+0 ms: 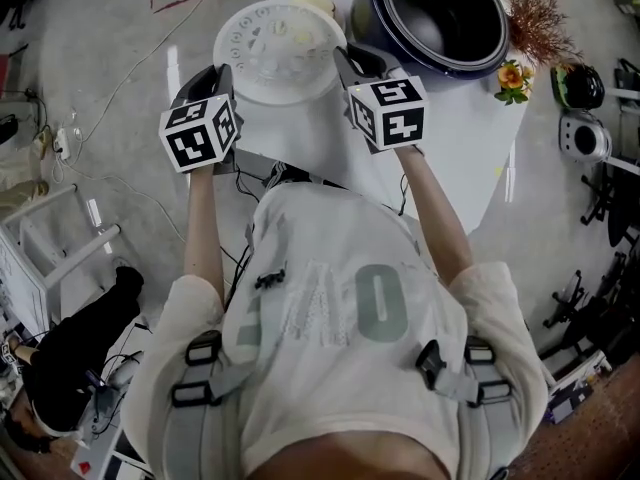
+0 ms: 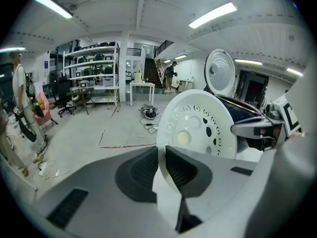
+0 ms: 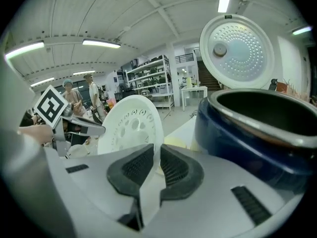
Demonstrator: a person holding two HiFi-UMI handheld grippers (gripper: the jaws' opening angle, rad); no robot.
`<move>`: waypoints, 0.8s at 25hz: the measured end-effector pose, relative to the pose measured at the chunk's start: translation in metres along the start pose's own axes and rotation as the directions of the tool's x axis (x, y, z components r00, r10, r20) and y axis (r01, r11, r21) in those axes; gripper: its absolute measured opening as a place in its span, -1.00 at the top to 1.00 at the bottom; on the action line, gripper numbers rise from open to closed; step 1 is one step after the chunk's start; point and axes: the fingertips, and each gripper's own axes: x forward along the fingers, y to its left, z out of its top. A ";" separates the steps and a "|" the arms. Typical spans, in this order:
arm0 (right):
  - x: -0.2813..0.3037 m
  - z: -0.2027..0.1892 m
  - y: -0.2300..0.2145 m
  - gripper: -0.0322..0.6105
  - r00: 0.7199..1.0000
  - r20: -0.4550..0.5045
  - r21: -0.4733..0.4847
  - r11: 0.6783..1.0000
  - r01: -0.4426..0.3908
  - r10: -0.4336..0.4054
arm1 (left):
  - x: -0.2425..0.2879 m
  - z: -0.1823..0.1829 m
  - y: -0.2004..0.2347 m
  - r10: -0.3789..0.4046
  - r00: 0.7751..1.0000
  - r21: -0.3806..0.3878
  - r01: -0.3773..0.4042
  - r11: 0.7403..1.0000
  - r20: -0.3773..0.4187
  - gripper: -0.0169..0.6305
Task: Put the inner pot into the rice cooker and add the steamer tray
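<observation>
A white round steamer tray (image 1: 280,48) with holes hangs tilted above the white table's near-left corner. My left gripper (image 1: 225,73) is shut on its left rim and my right gripper (image 1: 345,60) on its right rim. In the left gripper view the tray (image 2: 198,125) has its rim pinched between the pads of the left gripper (image 2: 161,160). The right gripper view shows the same for the tray (image 3: 131,125) and the right gripper (image 3: 155,162). To the right stands the dark blue rice cooker (image 1: 440,18), lid (image 3: 237,51) up, with the inner pot (image 3: 262,105) inside.
The white table (image 1: 450,158) carries a dried plant (image 1: 535,13) and an orange flower (image 1: 512,76) right of the cooker. A pale yellow object (image 1: 315,6) lies behind the tray. Cables (image 1: 100,118) run over the floor at left. People (image 3: 91,98) stand farther back.
</observation>
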 end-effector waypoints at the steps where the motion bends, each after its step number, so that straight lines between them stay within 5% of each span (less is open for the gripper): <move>1: -0.002 0.008 -0.001 0.74 1.000 0.017 -0.006 1.000 0.009 -0.008 | 0.000 0.008 0.000 0.000 1.000 0.003 0.000 1.000 0.015 0.76; 9: -0.025 0.075 -0.011 0.74 0.983 0.157 -0.022 0.994 0.105 -0.100 | -0.006 0.086 -0.005 -0.040 0.988 0.088 0.027 0.996 0.150 0.76; 20: -0.097 0.146 -0.052 0.75 0.900 0.335 0.010 0.956 0.292 -0.278 | -0.015 0.190 -0.066 -0.187 0.928 0.187 0.131 0.974 0.322 0.77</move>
